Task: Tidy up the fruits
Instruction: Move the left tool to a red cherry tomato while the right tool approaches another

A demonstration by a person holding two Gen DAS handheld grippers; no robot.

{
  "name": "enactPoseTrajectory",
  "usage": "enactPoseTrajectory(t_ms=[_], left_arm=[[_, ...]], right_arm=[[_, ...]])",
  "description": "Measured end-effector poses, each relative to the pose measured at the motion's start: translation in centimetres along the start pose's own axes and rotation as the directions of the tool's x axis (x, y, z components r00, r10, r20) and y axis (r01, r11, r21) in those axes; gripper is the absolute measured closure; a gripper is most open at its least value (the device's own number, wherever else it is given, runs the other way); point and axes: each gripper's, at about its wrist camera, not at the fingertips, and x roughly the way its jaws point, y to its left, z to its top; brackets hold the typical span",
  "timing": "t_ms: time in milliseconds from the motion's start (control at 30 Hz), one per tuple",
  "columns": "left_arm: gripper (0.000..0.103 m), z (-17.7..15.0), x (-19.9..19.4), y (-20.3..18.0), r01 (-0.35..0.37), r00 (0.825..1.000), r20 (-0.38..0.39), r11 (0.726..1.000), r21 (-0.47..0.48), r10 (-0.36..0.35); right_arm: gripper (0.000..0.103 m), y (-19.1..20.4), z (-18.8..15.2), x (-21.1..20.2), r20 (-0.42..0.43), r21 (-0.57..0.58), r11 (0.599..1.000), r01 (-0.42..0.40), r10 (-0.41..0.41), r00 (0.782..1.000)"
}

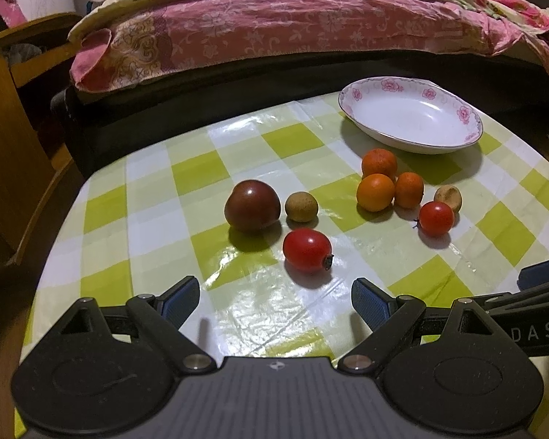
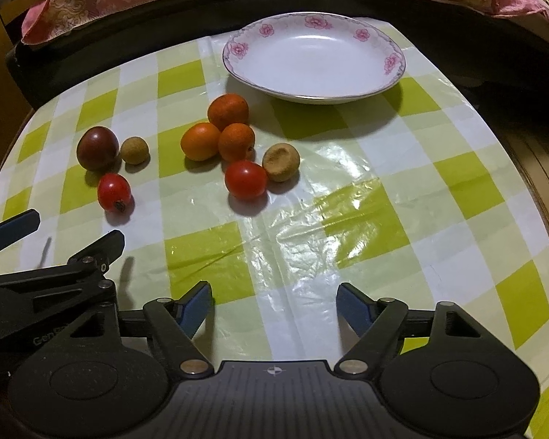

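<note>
Both grippers hovered low over the near edge of the worktop (image 2: 366, 197), and no fruit was picked yet — the task looked to be at its very start. The left gripper (image 1: 274, 303) had its fingers spread wide with nothing between them, and the right gripper (image 2: 274, 305) was the same, fingers apart and empty.

The fruits lay in two loose groups on the checked cloth. To the left were a dark purple tomato (image 1: 252, 205), a small brown longan (image 1: 301, 207) just beside it, and a red cherry tomato (image 1: 307, 250) nearer to the left gripper. To the right, three small oranges (image 2: 219, 128) touched one another; a second cherry tomato (image 2: 245, 179) and a dented longan (image 2: 280, 162) sat close in front of them. The flowered dish (image 2: 245, 73) stood behind the fruits, with nothing in it.

I judged that the next move would be a reach forward to the nearest fruit — probably the red cherry tomato for the left gripper. It is round and smooth, so the fingers should close gently around its middle, otherwise it may roll away or be squashed.
</note>
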Motion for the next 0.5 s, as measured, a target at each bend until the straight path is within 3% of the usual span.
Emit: enactPoseTrajectory(t_ms=[300,500], left_arm=[[0.012,0.34,0.30,-0.22,0.032,0.999,0.012,0.999,0.014,-0.033],[0.012,0.42,0.37,-0.34,0.032,0.999,0.021,0.999,0.015,-0.032]], right_arm=[[0.048,0.19,0.23,0.12,0.009,-0.017,1.000,-0.026,0.026,1.000],[0.052,0.14,0.30,0.14,0.011,-0.011,0.999,-0.031,0.031,0.999]])
